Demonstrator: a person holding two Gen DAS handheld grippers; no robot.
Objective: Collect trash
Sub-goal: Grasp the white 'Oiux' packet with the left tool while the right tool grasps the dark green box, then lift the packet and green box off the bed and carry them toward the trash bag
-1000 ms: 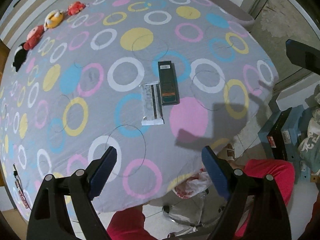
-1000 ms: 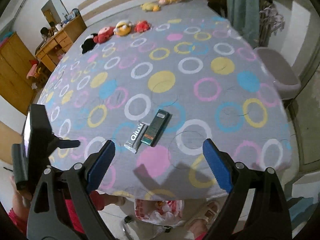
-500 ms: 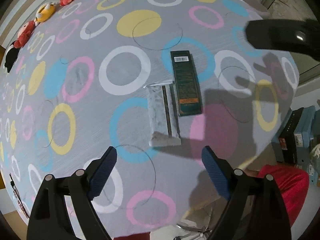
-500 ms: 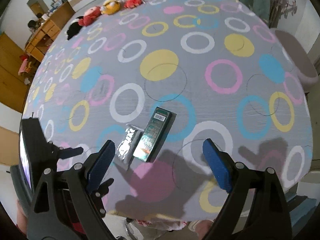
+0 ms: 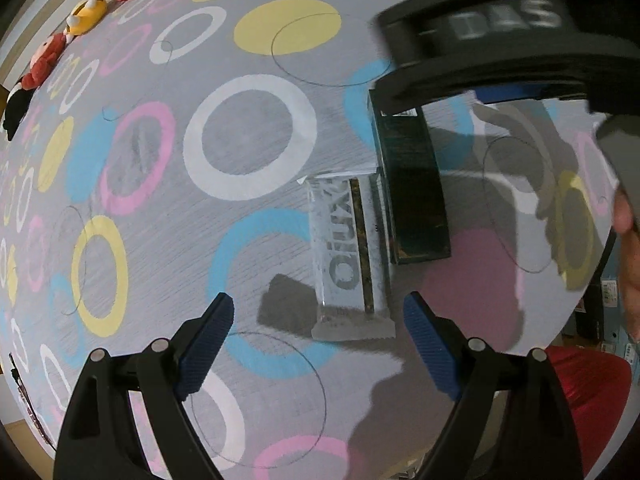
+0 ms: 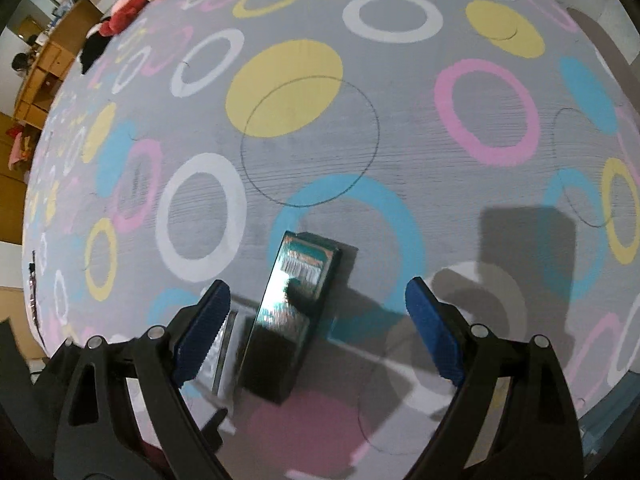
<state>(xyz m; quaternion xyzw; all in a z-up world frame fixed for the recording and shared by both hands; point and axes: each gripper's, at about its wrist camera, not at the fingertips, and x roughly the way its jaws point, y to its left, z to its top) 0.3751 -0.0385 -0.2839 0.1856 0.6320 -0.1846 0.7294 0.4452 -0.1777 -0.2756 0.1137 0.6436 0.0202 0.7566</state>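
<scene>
A silver foil wrapper (image 5: 348,256) and a dark green box (image 5: 412,192) lie side by side on the grey bedspread with coloured rings. My left gripper (image 5: 320,344) is open, low over the near end of the wrapper. My right gripper (image 6: 316,332) is open, hovering just above the green box (image 6: 292,308), which lies between its blue pads; the wrapper's edge (image 6: 222,344) shows beside its left pad. The right gripper's body (image 5: 500,36) crosses the top right of the left wrist view.
Plush toys (image 5: 68,32) line the far edge of the bed (image 6: 320,152). A wooden desk (image 6: 44,68) stands at far left. The bed's near edge drops off below the grippers, with red clothing (image 5: 588,392) and boxes (image 5: 608,312) at lower right.
Both grippers have come down and forward toward the bed. The wrapper and box now loom larger, and the right gripper has swung in over the green box.
</scene>
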